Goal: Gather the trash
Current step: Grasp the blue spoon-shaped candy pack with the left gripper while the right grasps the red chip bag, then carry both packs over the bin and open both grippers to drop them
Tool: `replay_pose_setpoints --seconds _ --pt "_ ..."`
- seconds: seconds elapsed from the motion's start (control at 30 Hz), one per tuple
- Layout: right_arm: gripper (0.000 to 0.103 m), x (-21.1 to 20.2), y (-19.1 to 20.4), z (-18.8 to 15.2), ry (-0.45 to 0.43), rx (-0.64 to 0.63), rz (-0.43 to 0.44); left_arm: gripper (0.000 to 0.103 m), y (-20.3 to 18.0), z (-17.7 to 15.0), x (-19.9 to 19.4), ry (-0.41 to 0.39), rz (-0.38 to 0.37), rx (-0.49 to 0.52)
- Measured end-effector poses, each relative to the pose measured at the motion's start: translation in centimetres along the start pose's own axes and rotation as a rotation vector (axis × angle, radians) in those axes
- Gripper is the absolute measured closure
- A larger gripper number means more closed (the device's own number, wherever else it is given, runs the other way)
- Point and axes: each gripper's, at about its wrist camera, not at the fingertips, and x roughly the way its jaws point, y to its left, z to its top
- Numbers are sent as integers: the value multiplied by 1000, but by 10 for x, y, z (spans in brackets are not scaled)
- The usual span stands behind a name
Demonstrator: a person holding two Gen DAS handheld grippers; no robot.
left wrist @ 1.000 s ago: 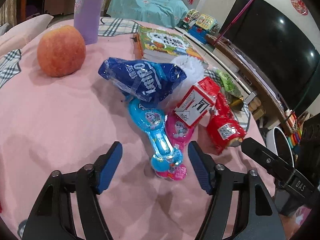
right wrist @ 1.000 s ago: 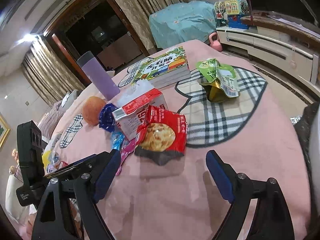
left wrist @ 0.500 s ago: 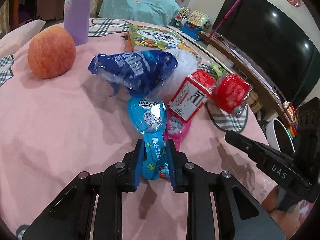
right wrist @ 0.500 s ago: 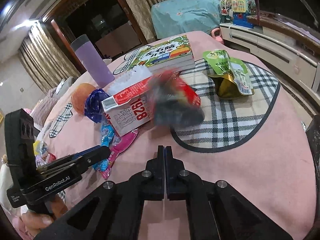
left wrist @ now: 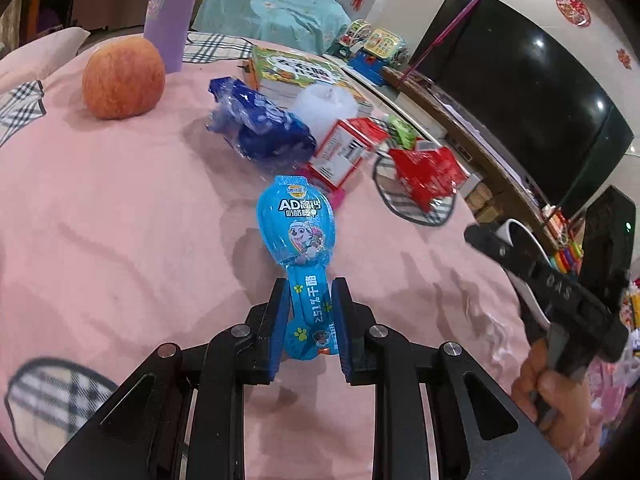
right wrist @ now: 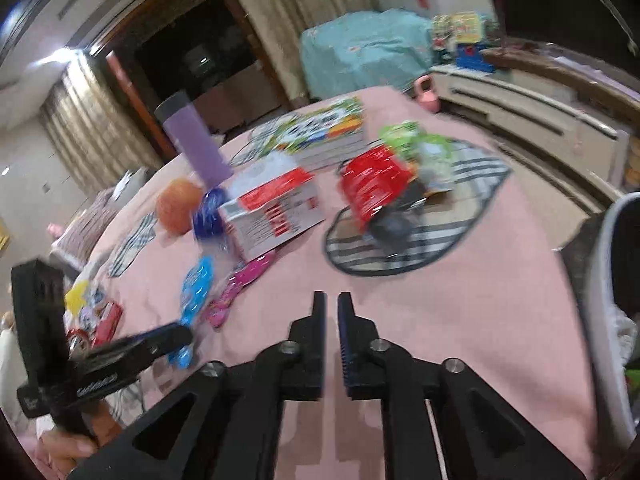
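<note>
Left wrist view: left hand-held gripper [left wrist: 311, 326] clamps blue wrapper [left wrist: 298, 236] by its stem, lifted off the pink counter [left wrist: 120, 220]. Right hand-held gripper [right wrist: 329, 312] nearly closed, empty. Step: removal. Next: carry to bin [right wrist: 612, 320], release.

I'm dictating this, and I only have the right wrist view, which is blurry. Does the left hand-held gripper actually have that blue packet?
Observer: Yes. The left hand-held gripper is shut on the blue wrapper, pinching its narrow stem.
Operator: Is the pink one caught with it?
Observer: No. Only an edge of the pink wrapper shows, by the red and white carton, away from the jaws.
Operator: And the round orange thing, is it trash?
Observer: It looks like a whole apple, sitting beside the purple cup.
</note>
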Motion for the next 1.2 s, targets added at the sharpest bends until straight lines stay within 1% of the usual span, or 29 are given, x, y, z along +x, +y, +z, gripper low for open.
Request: replay_pose_setpoints --seconds 0.07,0.1,0.17,0.27,0.37,0.47,0.53,0.57,0.6,0.73,0.87,1.07,1.2 --pt "60 -5 -6 4 -26 9 -16 83 -5 -4 -2 3 -18 2" --pt "60 -4 -8 6 -28 12 -18 83 -9 -5 -3 4 -26 5" --pt "59 -1 -13 14 -45 20 -61 83 -15 -8 -6 5 -42 12" --pt "59 13 -23 25 -25 44 -91 83 -20 -11 -9 4 -52 20" --pt "64 30 -26 33 8 30 -116 83 -21 -12 -6 11 -53 15" --pt "69 51 -28 39 42 31 -97 83 -21 -12 -1 21 -55 5" --pt "81 58 -27 42 47 19 -92 83 -24 -12 0 22 -55 7" --pt "99 61 -26 42 59 19 -74 83 -25 -13 1 21 -55 9" --pt "102 61 -24 41 59 14 -62 83 -27 -13 1 20 -57 12" --pt "103 46 -19 34 36 -4 -41 83 -34 -11 2 16 -61 24" --pt "103 21 -20 21 15 -6 -26 83 -41 -13 -1 12 -68 39" --pt "103 -27 -28 -4 -19 10 -8 83 -67 -16 -1 16 -95 80" --pt "103 -61 -36 -17 -50 20 -12 83 -87 -19 -1 19 -115 115"
